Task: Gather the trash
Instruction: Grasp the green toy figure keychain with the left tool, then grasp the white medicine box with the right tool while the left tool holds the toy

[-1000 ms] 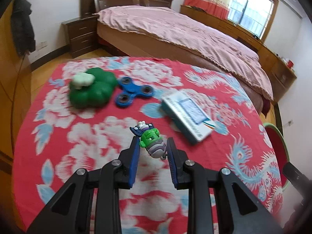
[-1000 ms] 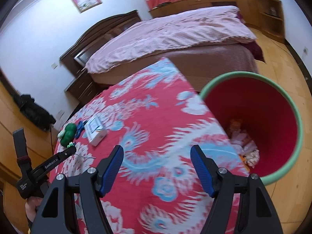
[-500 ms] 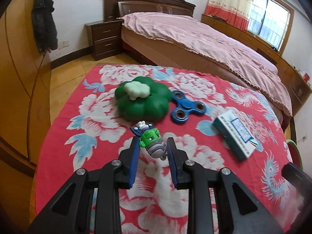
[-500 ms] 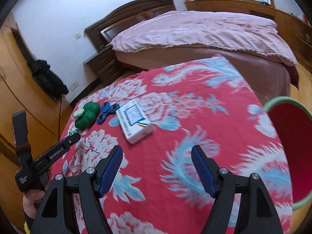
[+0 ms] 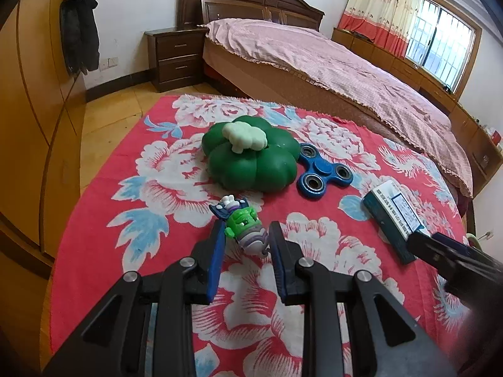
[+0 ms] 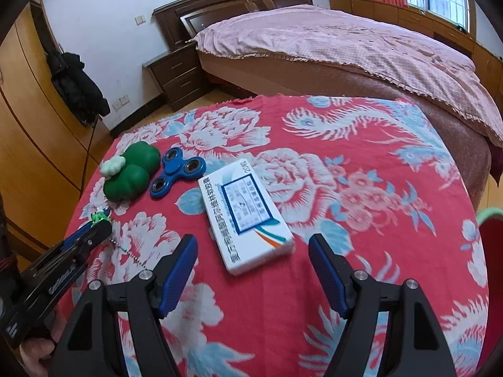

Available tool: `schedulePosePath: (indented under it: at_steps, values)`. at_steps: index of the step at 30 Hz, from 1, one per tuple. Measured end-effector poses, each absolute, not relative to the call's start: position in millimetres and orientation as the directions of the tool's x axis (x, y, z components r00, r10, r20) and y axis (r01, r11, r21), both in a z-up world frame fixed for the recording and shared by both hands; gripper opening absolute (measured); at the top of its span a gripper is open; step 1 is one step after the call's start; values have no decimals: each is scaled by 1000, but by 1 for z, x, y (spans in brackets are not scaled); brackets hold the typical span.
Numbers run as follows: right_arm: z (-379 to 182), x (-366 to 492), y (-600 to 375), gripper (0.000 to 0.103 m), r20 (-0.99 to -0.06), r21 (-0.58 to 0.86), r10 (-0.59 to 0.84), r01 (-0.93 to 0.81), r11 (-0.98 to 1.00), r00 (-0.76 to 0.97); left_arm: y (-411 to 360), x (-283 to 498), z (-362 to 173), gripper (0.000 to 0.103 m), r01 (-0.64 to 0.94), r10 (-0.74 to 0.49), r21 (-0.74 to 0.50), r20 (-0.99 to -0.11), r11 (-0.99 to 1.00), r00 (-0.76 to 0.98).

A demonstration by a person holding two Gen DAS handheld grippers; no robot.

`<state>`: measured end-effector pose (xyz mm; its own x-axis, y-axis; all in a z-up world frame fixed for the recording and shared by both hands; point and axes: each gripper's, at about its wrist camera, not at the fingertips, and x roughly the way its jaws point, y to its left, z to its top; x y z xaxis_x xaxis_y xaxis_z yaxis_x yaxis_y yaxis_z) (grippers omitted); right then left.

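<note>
Left tongs point(image 5: 245, 242) are clamping a small green toy figure point(image 5: 243, 224), jaws narrow, its bead chain point(image 6: 130, 251) dangling toward the red flowered cloth point(image 6: 361, 282); right tongs point(image 6: 253, 264) are hanging wide open with nothing between the jaws, pointing down at the white box point(image 6: 246, 212); box is lying flat just ahead of the right tips, near end roughly centred in the gap, long axis running away from the tongs and leaning a little left; so right hand is nearer by far, left is off to the side and busy; judging the next grab needs the jaws spanning the short width; green squishy toy point(image 6: 130, 172) and blue spinner point(image 6: 177, 171) are sitting further ahead-left; red bin point(image 6: 492, 245) is peeking in at far right.
</note>
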<state>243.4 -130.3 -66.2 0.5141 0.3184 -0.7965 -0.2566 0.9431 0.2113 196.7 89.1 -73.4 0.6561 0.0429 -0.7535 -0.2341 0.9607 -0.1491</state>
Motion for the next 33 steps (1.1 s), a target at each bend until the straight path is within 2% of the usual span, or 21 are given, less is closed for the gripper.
schedulePosePath:
  at_steps: [11,14,33]
  values:
    - [-77,257,-112,76,-809,153,277,-270,951,518,84,198,-78,28,-219,16,-165,-764,962,645]
    - [-77,254,-111,63,-807,118,248,-265,957,536,85,198,-79,28,-223,17,-166,-766,960,643]
    - [-42,204,-158,61,-747,236,310,-202,951,588,71,194,-69,28,-192,12,-153,-752,969,659]
